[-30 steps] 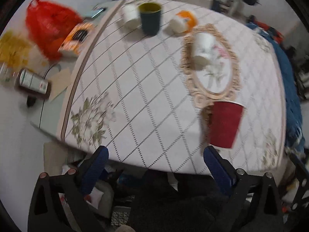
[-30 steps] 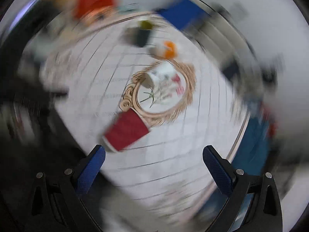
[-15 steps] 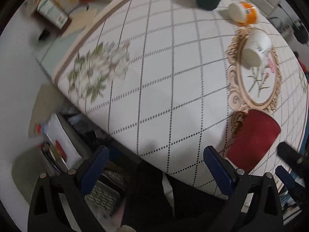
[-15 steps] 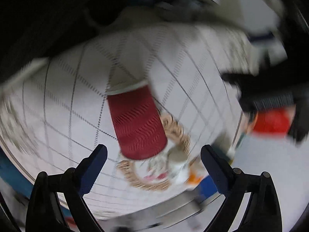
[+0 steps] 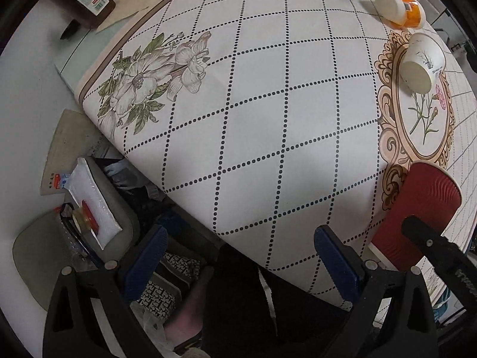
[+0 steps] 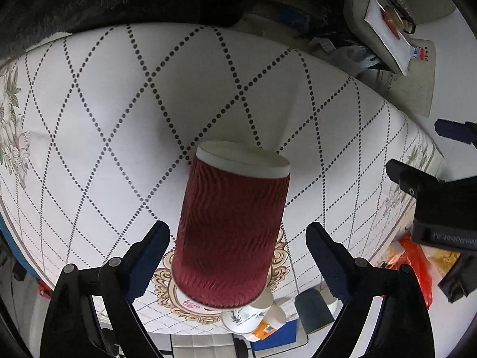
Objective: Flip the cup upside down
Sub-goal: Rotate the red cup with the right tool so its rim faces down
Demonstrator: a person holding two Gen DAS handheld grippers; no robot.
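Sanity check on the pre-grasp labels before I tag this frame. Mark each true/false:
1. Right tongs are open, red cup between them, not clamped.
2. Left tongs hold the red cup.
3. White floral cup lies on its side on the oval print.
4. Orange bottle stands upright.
1. True. The right tongs are open. The red cup sits between the fingers with a gap on each side.
2. False. The left tongs are open and hold nothing. The red cup is off to their right.
3. True. The white floral cup lies on its side at the far end of the oval print.
4. False. The orange bottle lies on its side.
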